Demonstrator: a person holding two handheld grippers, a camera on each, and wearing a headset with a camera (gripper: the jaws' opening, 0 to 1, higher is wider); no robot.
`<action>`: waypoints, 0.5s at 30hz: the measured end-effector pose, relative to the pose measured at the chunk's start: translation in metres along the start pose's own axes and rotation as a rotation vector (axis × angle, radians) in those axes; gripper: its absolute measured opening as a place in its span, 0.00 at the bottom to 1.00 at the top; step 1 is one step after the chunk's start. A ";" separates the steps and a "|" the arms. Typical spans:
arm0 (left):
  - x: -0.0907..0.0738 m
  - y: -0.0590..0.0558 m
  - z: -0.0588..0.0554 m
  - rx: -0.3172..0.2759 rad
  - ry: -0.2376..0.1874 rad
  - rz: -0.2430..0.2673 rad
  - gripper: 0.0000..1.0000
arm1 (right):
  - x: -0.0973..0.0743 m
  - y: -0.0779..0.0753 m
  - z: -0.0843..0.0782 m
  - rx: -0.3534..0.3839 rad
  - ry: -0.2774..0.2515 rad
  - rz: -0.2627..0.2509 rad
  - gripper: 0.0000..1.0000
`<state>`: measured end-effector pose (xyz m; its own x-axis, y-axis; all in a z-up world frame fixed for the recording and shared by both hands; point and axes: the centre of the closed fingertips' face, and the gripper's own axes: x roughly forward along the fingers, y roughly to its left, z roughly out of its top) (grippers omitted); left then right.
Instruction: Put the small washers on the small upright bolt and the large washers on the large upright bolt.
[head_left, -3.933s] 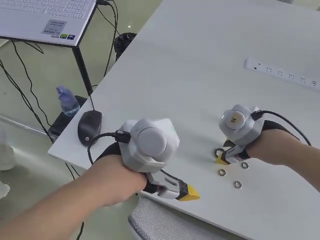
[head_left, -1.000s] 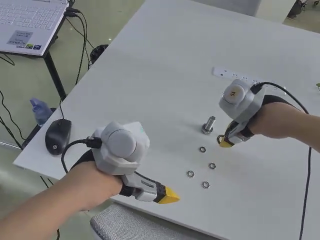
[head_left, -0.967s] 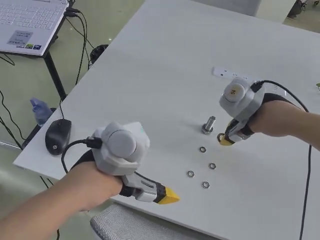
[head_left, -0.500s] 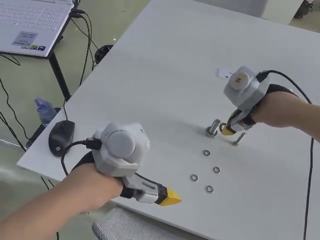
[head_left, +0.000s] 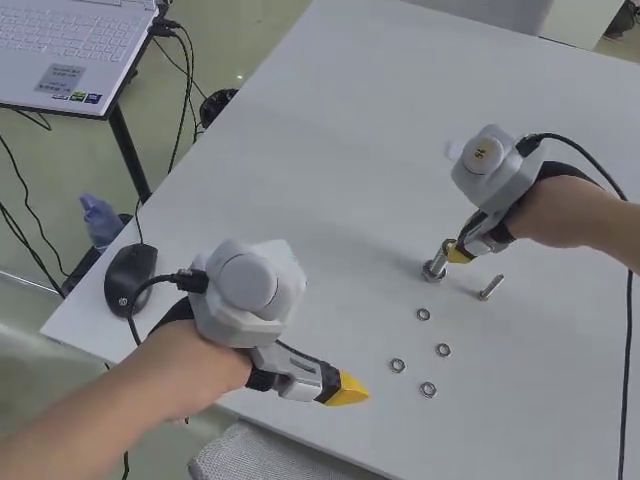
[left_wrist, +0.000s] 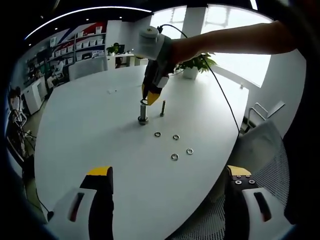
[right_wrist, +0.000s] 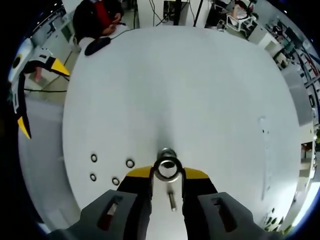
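R gripper (head_left: 458, 252), jaws clamped on large washer (right_wrist: 167, 168), has moved from beside large bolt (head_left: 435, 266) to its top, prob. ready to thread on. L gripper (head_left: 343, 389) jaws open, empty, at counter (head_left: 330, 150) near edge; 4 small washers (head_left: 423, 314) loose.

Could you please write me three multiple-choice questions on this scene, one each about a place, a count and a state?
1. Where is the large washer that the right gripper holds?
A. at the top of the large bolt
B. beside a mouse
C. on a laptop

2. How many small washers lie loose on the table?
A. two
B. four
C. six

3. How do the jaws of the left gripper stand?
A. shut on a washer
B. wide open and empty
C. shut on a bolt

Answers:
1 A: the right gripper view shows the ring right at the bolt's top.
2 B: four rings lie apart on the table.
3 B: its own view shows the jaws far apart, with nothing between them.
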<state>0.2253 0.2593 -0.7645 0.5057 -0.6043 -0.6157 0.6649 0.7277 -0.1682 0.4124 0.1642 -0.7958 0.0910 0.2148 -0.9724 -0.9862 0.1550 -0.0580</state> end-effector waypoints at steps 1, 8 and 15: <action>0.000 0.000 -0.001 0.000 0.002 -0.001 0.92 | 0.001 0.000 0.000 0.000 0.000 0.002 0.22; -0.003 0.001 -0.004 -0.001 0.012 0.003 0.91 | 0.008 -0.001 0.003 -0.004 0.012 0.012 0.22; -0.003 0.002 -0.007 -0.008 0.020 0.000 0.89 | 0.012 -0.002 0.001 -0.018 0.027 0.007 0.22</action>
<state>0.2213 0.2644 -0.7686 0.4945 -0.5976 -0.6312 0.6602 0.7306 -0.1744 0.4161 0.1676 -0.8069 0.0805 0.1899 -0.9785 -0.9892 0.1358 -0.0551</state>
